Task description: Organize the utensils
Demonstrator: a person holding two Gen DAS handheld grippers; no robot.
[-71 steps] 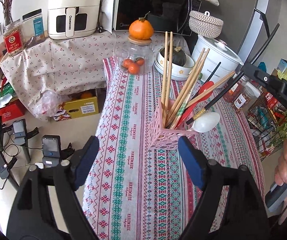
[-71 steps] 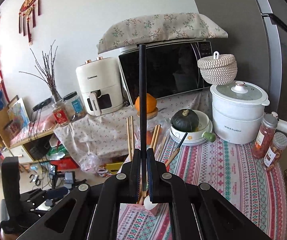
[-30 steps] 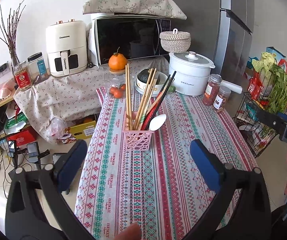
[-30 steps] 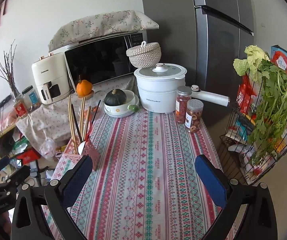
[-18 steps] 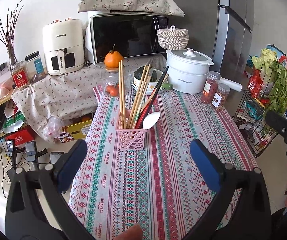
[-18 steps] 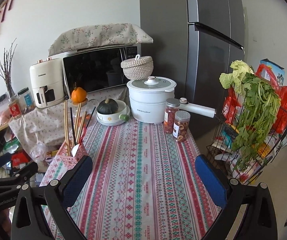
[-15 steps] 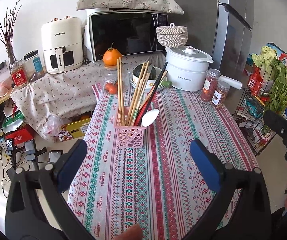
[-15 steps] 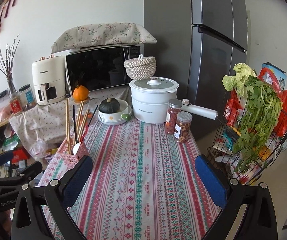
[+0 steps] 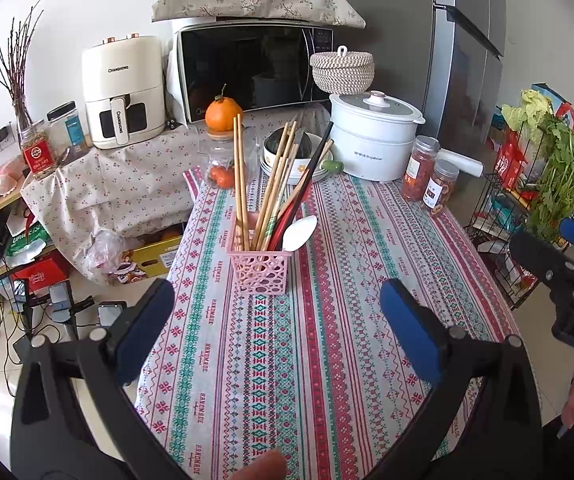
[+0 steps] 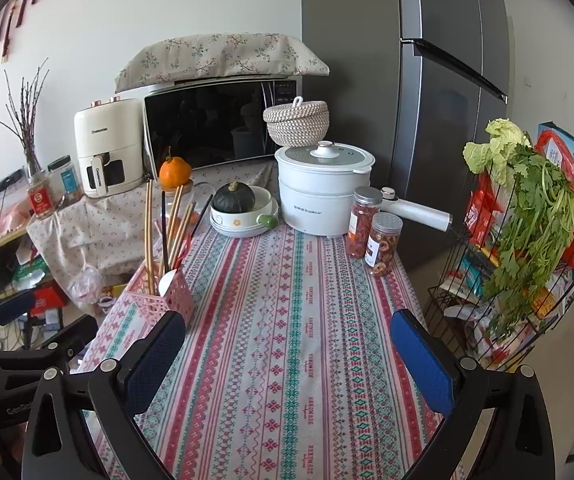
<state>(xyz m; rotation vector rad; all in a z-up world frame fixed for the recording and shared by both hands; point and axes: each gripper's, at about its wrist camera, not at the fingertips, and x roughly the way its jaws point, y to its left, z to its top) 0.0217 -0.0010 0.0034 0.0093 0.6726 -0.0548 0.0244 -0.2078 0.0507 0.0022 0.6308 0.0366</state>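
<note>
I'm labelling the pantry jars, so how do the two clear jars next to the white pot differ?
The jar nearer the white pot is the taller jar, filled with small red pieces; the shorter jar holds pale ring-shaped slices. The taller jar stands further back on the tablecloth, the shorter jar nearer the table's edge. Both are clear, upright, lidded in grey, labelled, and stand side by side.

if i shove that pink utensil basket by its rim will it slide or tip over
Probably tips: the pink perforated plastic basket looks light, and the long wooden chopsticks stand far above its rim, leaning right. The woven striped tablecloth may grip its base.
</note>
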